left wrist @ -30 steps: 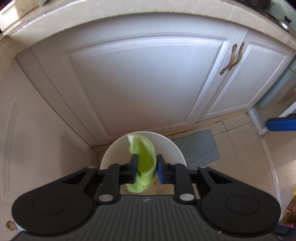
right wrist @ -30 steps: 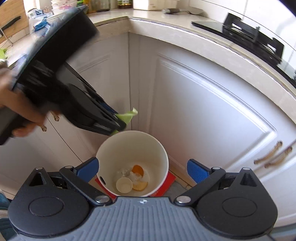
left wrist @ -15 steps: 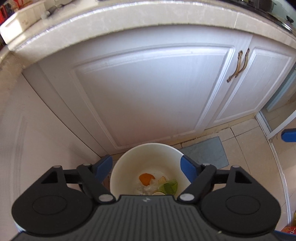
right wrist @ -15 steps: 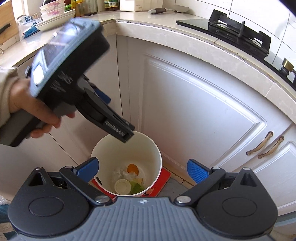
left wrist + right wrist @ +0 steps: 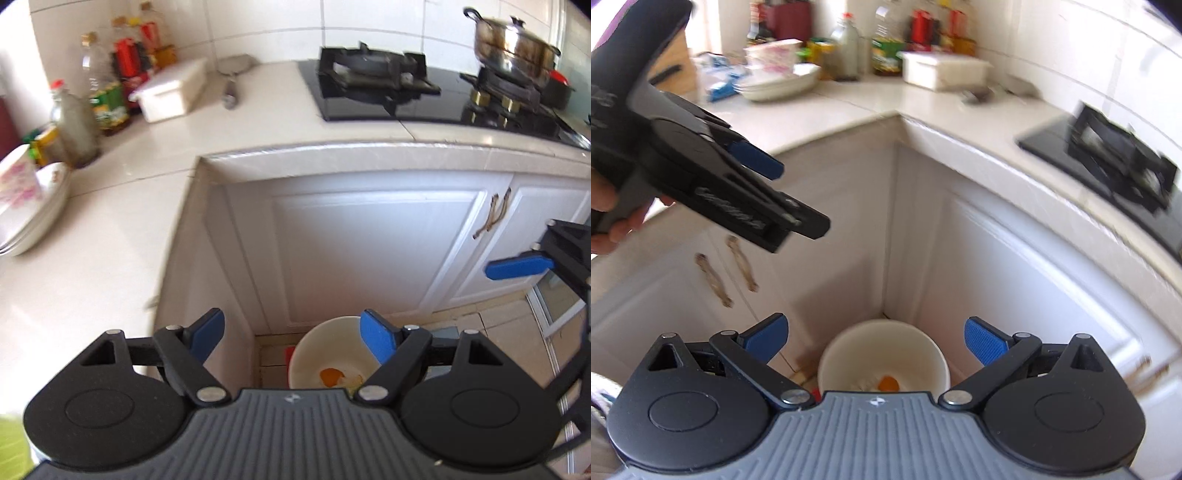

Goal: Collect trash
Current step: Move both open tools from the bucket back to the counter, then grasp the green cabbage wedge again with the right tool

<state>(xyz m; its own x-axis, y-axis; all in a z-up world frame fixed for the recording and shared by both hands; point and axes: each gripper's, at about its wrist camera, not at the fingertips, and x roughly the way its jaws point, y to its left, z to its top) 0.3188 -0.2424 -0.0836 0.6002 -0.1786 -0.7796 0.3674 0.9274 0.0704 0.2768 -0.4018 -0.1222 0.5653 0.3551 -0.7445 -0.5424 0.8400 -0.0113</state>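
Observation:
A white trash bin stands on the floor in the corner below the counters, also in the right wrist view. An orange scrap and pale trash lie inside it. My left gripper is open and empty, raised high above the bin. It also shows from the side at the left of the right wrist view. My right gripper is open and empty above the bin; one of its blue fingertips shows at the right of the left wrist view.
White cabinet doors with bronze handles back the bin. The L-shaped counter carries stacked plates, bottles, a white box, a black hob and a steel pot.
My left gripper opened and dropped the green scrap into the bin, then rose and tilted up so the countertop came into view. My right gripper rose and tilted up too.

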